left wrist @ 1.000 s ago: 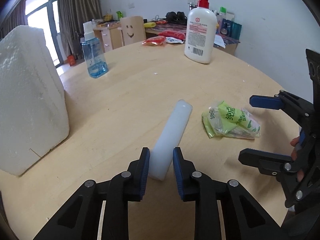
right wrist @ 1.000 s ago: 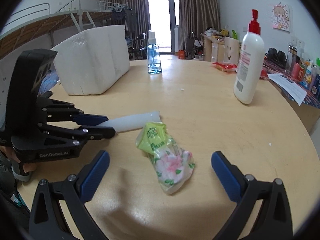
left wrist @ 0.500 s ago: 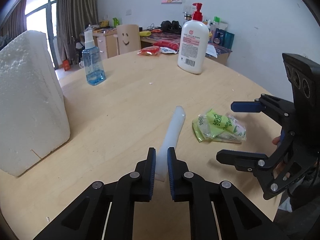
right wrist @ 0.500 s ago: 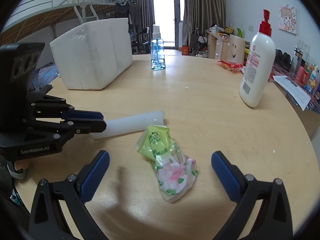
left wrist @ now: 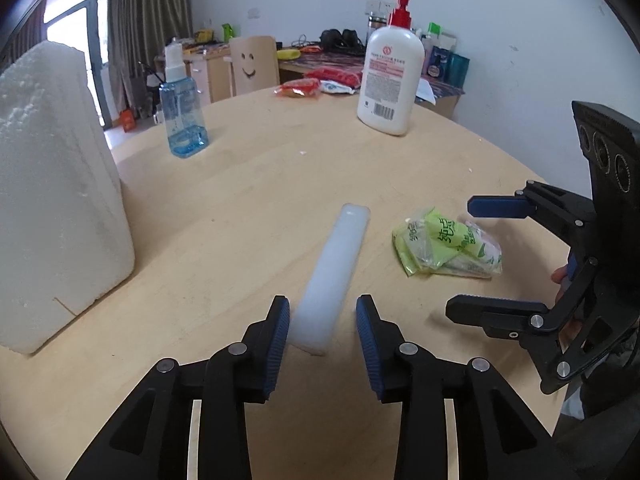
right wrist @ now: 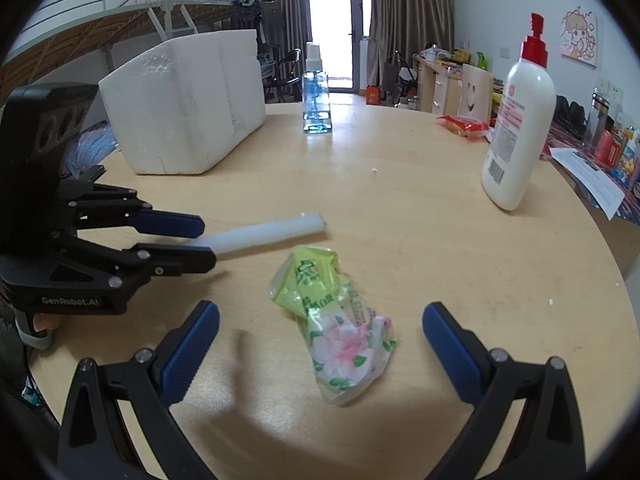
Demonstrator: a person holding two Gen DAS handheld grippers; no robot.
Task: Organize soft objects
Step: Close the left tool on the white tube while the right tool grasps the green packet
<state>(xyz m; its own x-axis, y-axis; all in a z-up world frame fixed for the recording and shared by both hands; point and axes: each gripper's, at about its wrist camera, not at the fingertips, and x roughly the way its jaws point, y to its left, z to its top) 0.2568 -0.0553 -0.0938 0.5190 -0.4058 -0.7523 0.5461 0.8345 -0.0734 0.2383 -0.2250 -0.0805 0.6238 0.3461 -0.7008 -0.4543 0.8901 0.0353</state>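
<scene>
Left gripper [left wrist: 322, 322] jaws have just been opening, freeing the white foam stick [left wrist: 332, 276] between them. Right gripper [right wrist: 320, 332] gapes wide astride the tissue packet [right wrist: 332, 320], ready to close.

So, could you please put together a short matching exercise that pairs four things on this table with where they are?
Things:
1. white foam stick
2. green tissue pack
3. blue spray bottle
4. white foam box

Places:
A. standing at the far side, by the window
B. one end between the left tongs, pads clear of it
C. lying before the open right tongs
D. along the table's left edge

Pairs: 1-B, 2-C, 3-A, 4-D
</scene>
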